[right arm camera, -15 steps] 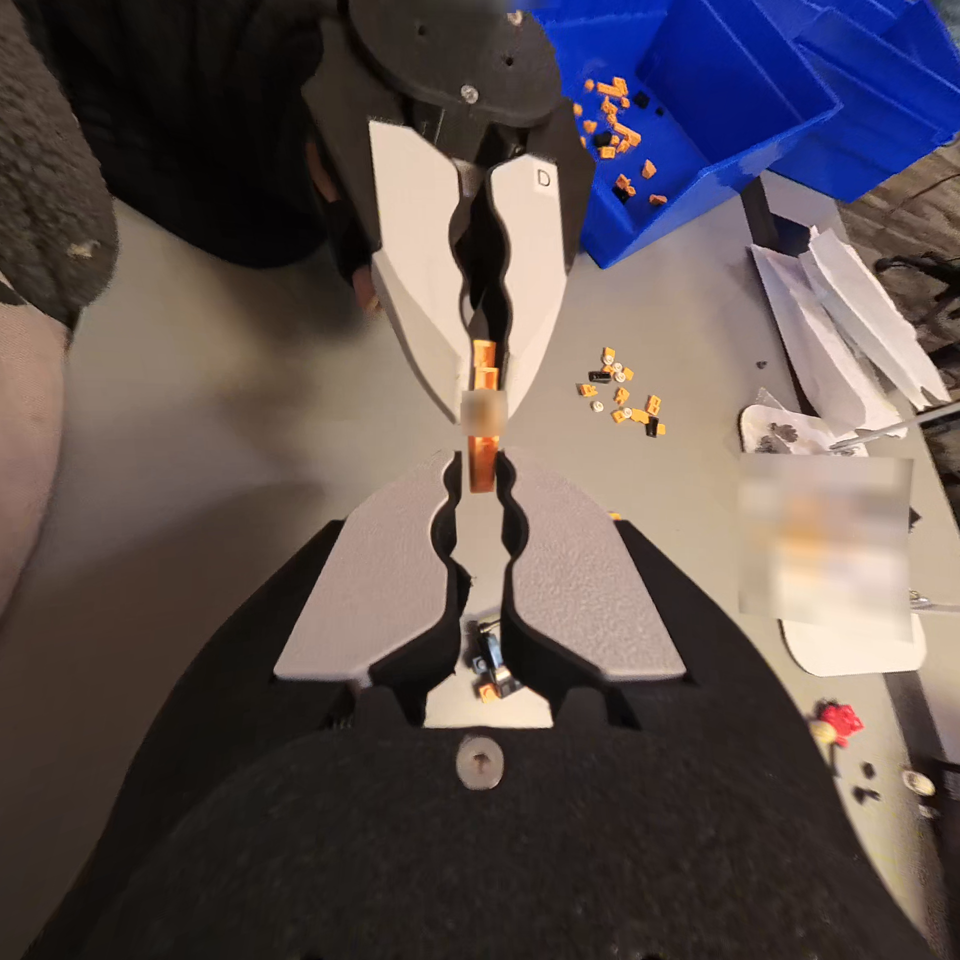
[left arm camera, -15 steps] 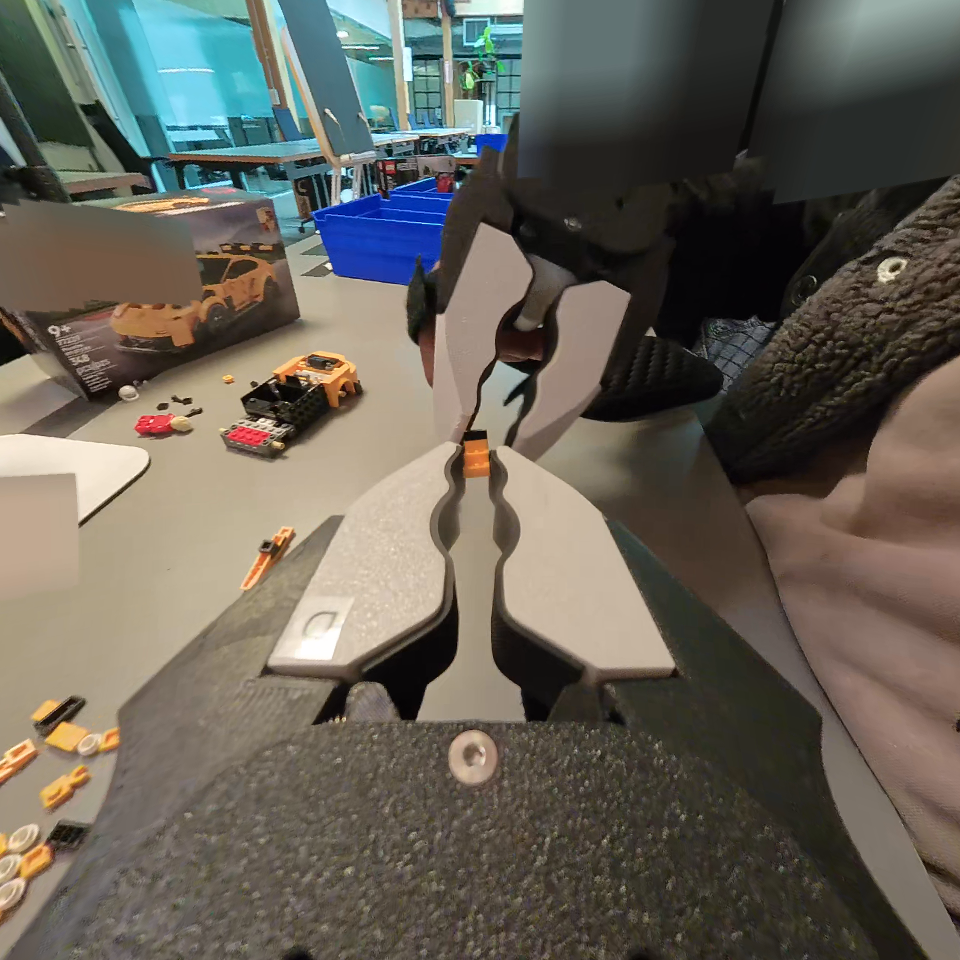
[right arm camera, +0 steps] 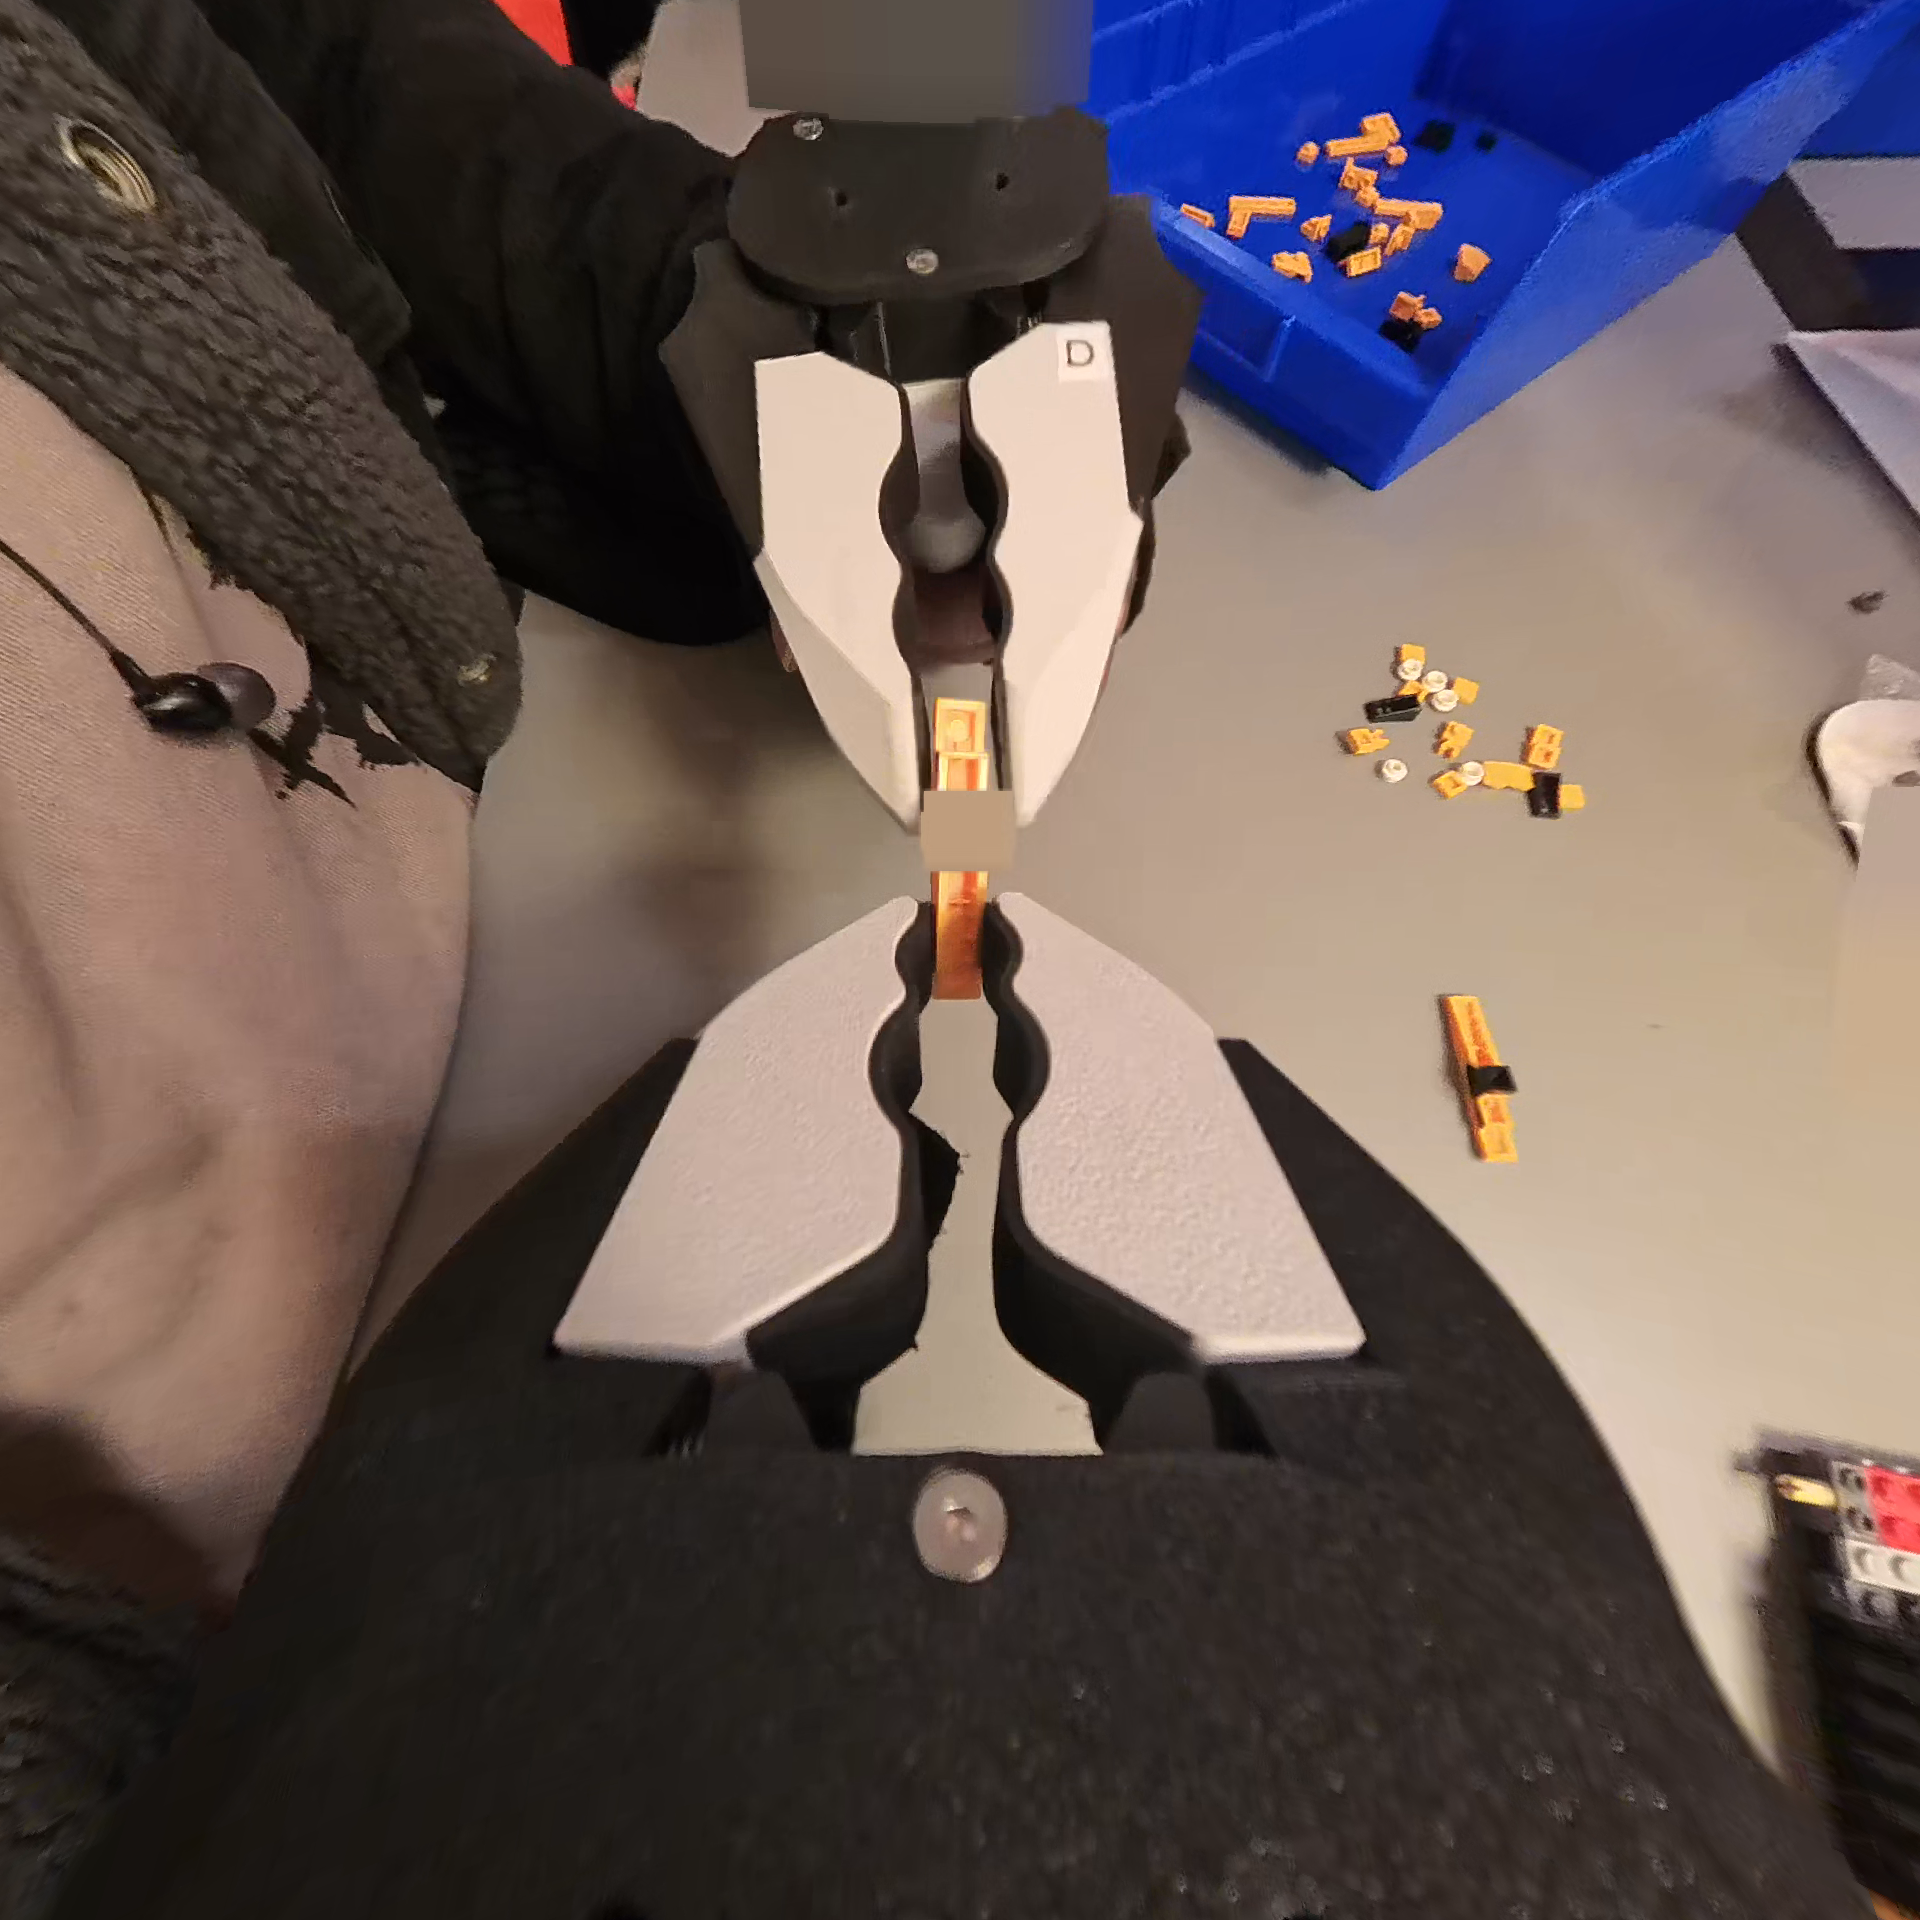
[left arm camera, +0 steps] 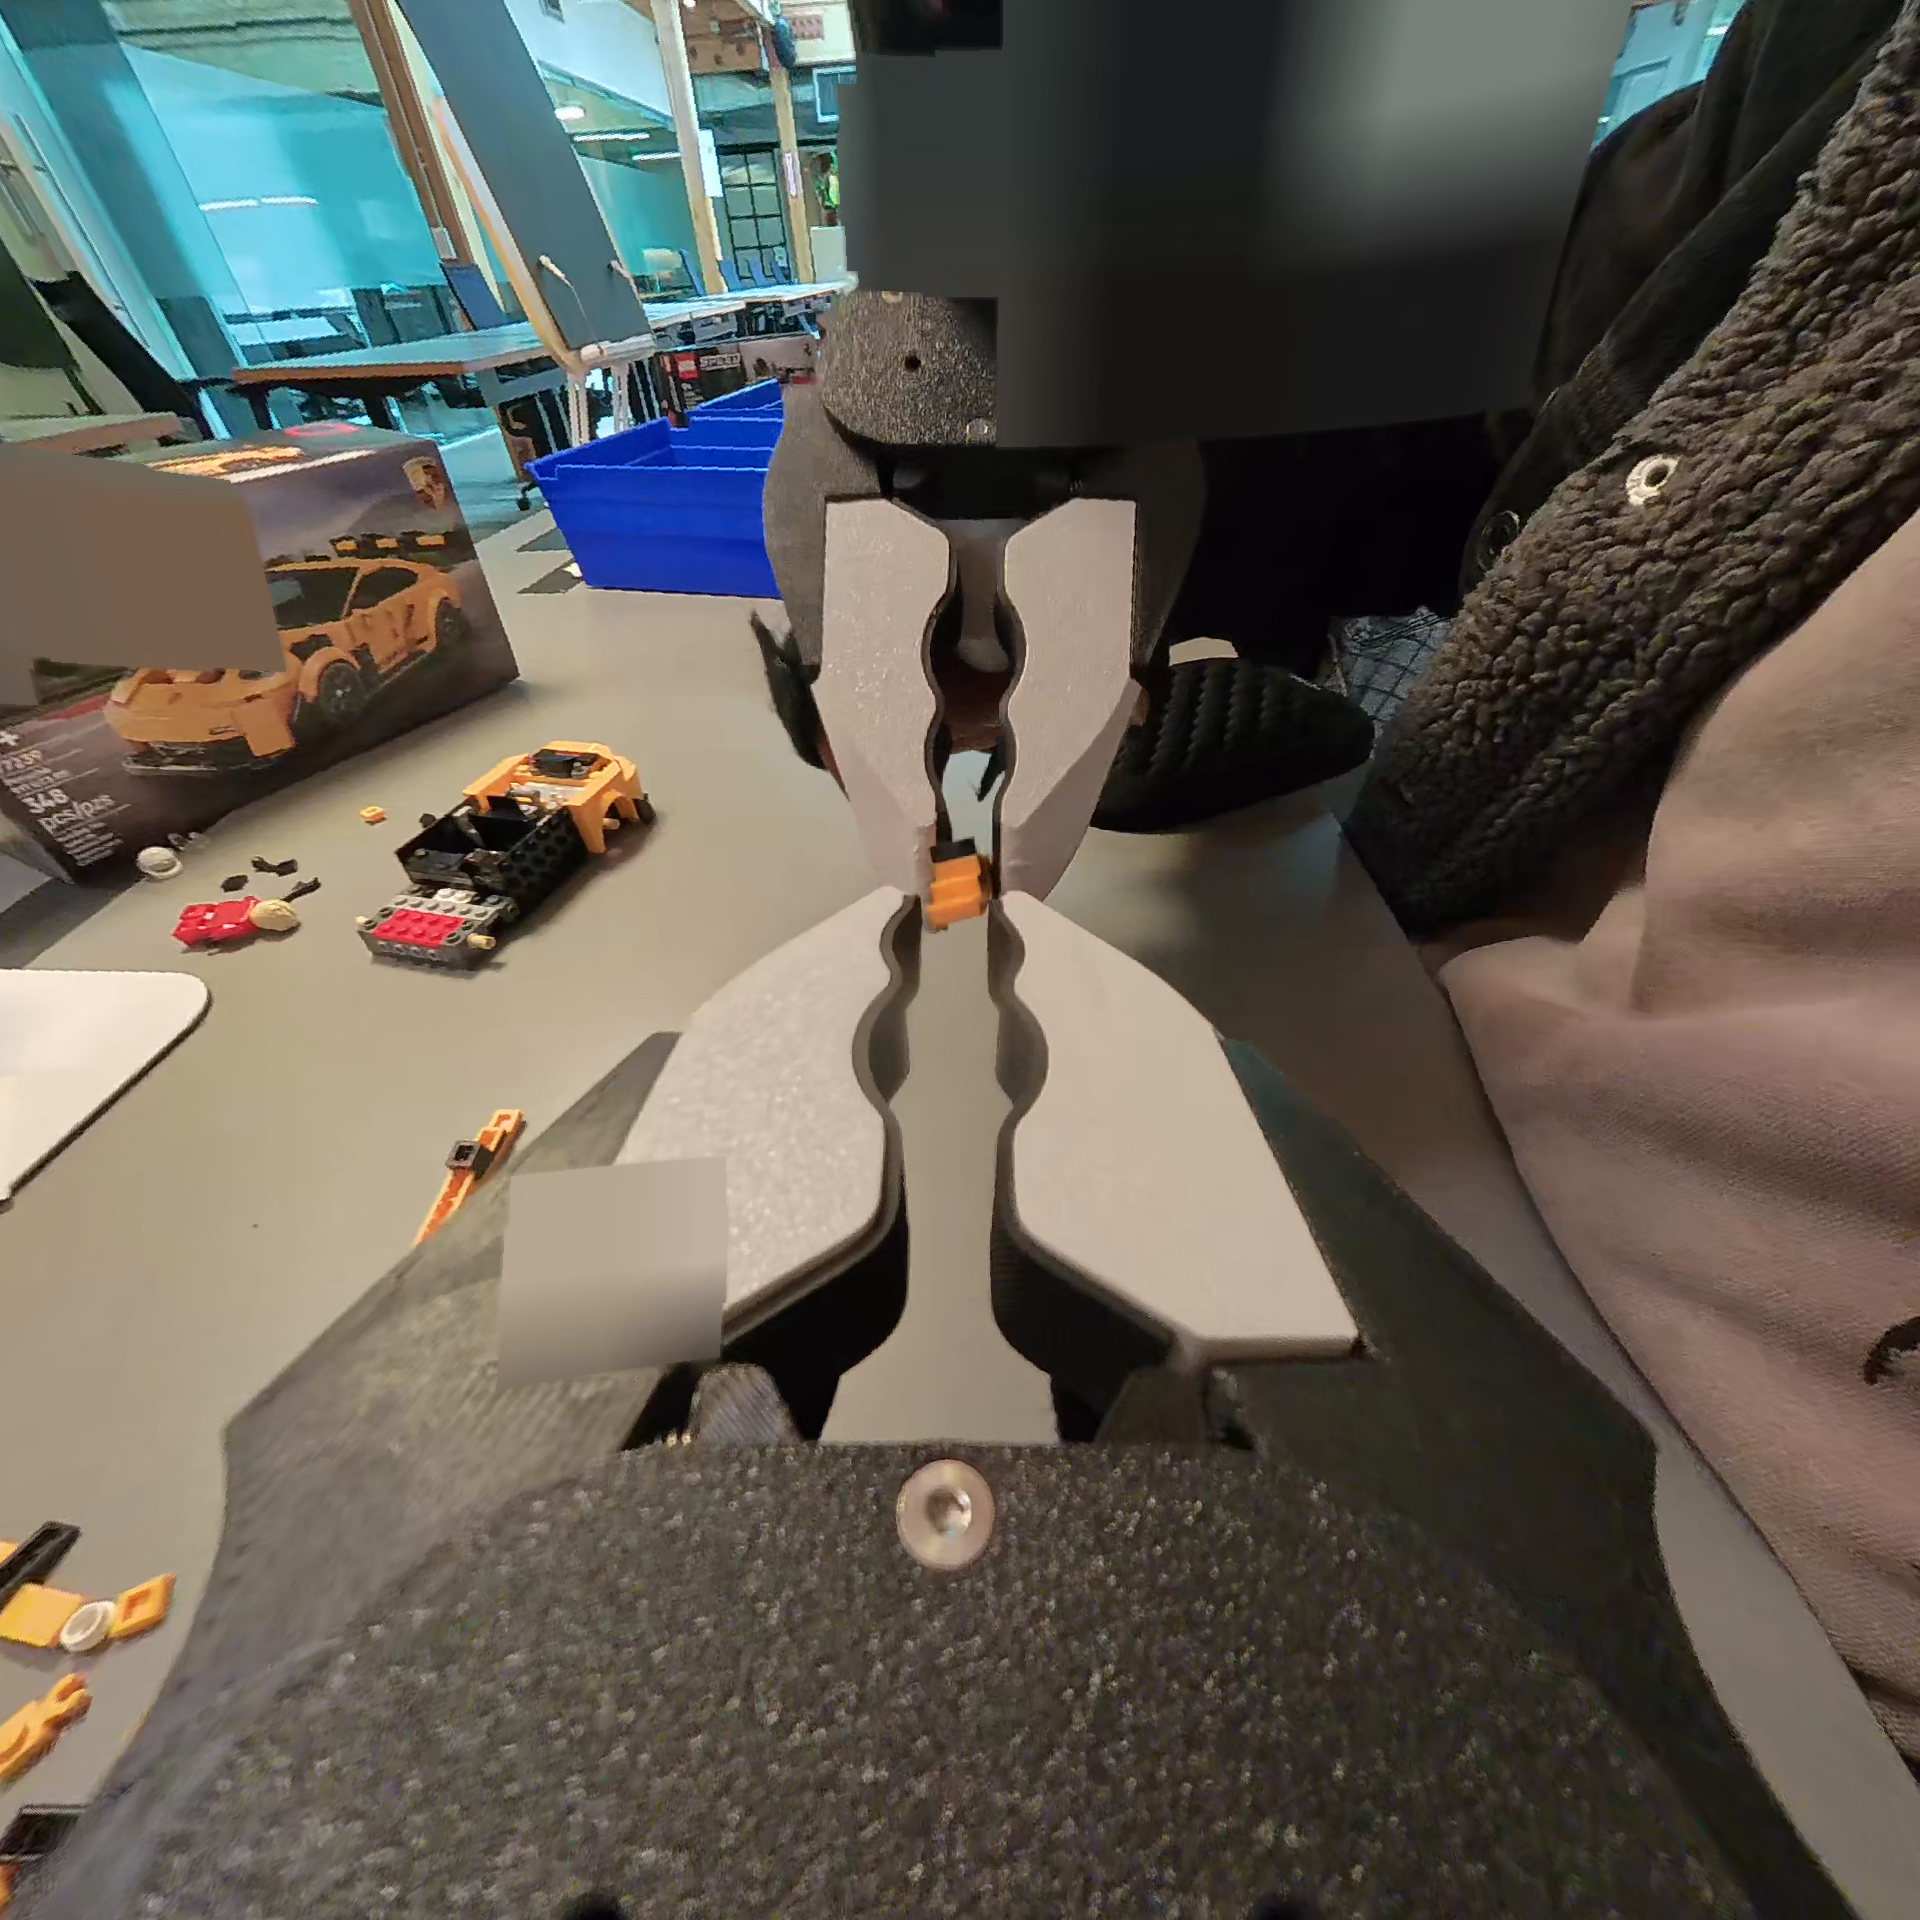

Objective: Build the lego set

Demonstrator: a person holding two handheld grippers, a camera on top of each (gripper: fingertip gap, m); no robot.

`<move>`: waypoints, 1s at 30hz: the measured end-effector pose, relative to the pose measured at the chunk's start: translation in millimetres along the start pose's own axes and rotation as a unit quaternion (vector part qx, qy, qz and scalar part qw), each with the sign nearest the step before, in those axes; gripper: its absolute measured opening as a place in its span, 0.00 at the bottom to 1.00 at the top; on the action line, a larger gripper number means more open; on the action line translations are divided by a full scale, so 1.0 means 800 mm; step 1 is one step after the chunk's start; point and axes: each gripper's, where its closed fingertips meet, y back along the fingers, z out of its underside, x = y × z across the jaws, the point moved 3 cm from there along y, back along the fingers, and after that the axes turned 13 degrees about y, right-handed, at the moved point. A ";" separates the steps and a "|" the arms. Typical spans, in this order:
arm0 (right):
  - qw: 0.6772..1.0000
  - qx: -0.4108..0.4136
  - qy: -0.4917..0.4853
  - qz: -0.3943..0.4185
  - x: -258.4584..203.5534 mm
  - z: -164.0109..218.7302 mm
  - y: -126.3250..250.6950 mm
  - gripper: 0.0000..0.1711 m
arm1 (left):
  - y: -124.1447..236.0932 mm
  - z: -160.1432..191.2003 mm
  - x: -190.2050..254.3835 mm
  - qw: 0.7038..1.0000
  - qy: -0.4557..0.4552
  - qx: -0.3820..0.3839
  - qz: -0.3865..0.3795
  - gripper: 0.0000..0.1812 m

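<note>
Right wrist view: both grippers, left gripper and right gripper, fingers clamped on orange piece tip-to-tip, now squared up vs 0.5s ago, prob pressing parts together.

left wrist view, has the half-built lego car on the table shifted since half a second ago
Cannot tell. The half-built lego car keeps its spot beside the lego box; only the camera's framing differs.
</note>
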 end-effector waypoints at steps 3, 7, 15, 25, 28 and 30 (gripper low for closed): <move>1.000 -0.001 -0.002 -0.005 0.000 0.005 0.005 0.05 | 0.000 0.000 0.000 1.000 0.003 0.000 0.004 0.07; 0.999 -0.029 0.014 -0.008 -0.002 0.010 -0.002 0.05 | -0.003 0.004 0.003 1.000 0.019 -0.014 0.014 0.07; 0.999 -0.038 0.027 -0.004 -0.001 0.012 -0.003 0.05 | -0.003 0.007 -0.001 0.998 0.051 -0.033 0.015 0.04; 1.000 -0.020 0.012 0.000 0.002 0.009 0.000 0.05 | -0.003 0.008 -0.004 0.997 0.075 -0.027 0.023 0.04; 1.000 -0.008 -0.006 -0.008 0.003 0.008 0.003 0.05 | -0.003 0.006 -0.004 0.997 0.075 -0.018 0.026 0.04; 1.000 -0.007 -0.006 -0.005 0.004 0.009 0.003 0.05 | -0.003 0.007 -0.005 0.996 0.079 -0.016 0.026 0.04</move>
